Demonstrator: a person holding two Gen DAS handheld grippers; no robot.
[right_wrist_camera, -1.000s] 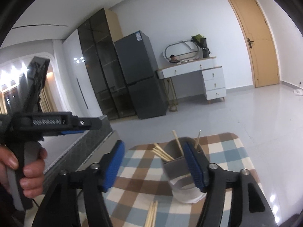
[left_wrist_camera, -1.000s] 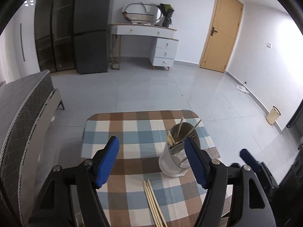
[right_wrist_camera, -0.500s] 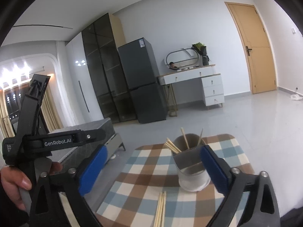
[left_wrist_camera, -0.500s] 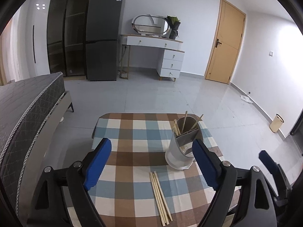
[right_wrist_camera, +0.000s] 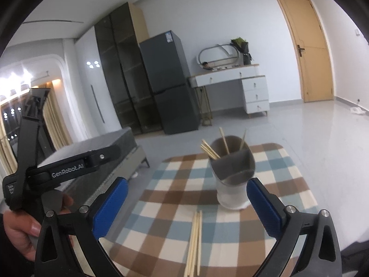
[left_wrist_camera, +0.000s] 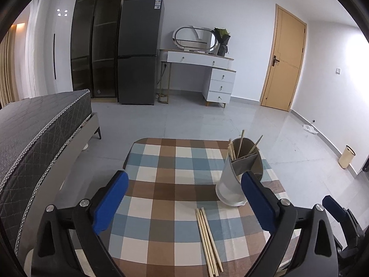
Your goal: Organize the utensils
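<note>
left hand-held gripper [left_wrist_camera: 184, 204]: jaws just widened, empty | right hand-held gripper [right_wrist_camera: 186, 207]: wider than before, empty

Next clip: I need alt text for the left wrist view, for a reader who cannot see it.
The open left claw, with nothing between its blue pads, frames a checked tablecloth. Loose chopsticks lie near its front edge, just before a grey utensil holder that already holds several chopsticks. Behind are a fridge, a dresser and a door.
</note>
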